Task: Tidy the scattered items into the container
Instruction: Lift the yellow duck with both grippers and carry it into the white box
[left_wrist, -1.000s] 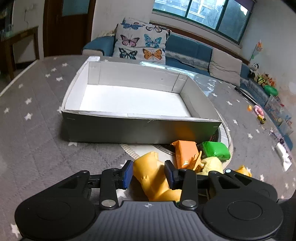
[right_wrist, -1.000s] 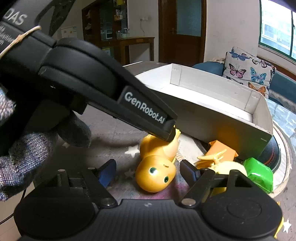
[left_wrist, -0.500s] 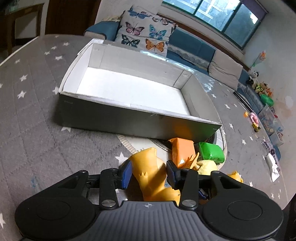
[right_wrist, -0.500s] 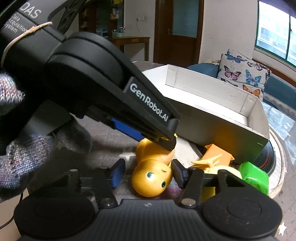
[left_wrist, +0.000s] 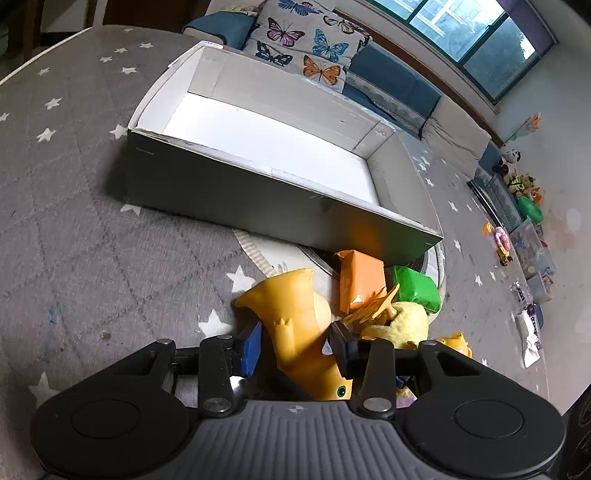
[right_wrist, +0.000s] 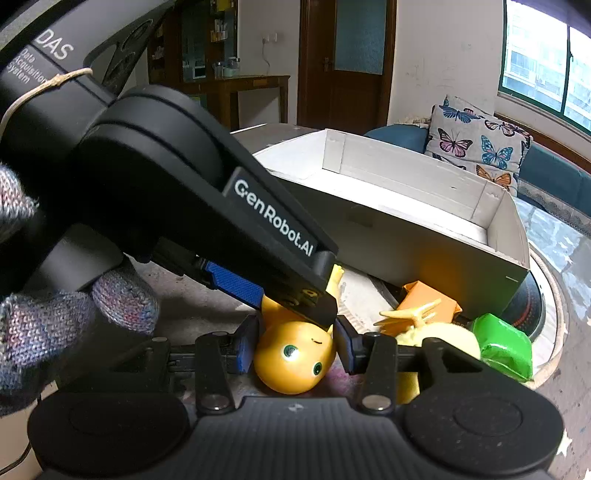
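Left wrist view: the left gripper (left_wrist: 295, 345) has its blue-padded fingers (left_wrist: 250, 347) pinching the flared tail end of a glossy yellow fish toy (left_wrist: 295, 317), whose long axis runs from 12 o'clock straight back toward the camera, green eye nearest the lens. Right wrist view shows the right gripper (right_wrist: 293, 349) bracketing the same toy's round head, pads at or just beside its cheeks; whether they press it cannot be told for certain, though they look closed on it. Both tools sit on the one toy from opposite ends, the left tool's black arm crossing the right view from 10 o'clock. The toy lies on the grey star-patterned mat (left_wrist: 92, 240), a smooth, hard-looking plastic body that could slip in a light grip. Beyond it, at 1 o'clock in the left view, an orange packet (left_wrist: 360, 278), a green packet (left_wrist: 415, 288) and a pale yellow plush (left_wrist: 406, 321) lie heaped together. Further out at 12 o'clock stands the white cardboard box (left_wrist: 258, 206), its near wall between the toy and the bare interior, so the lift likely must clear that rim.
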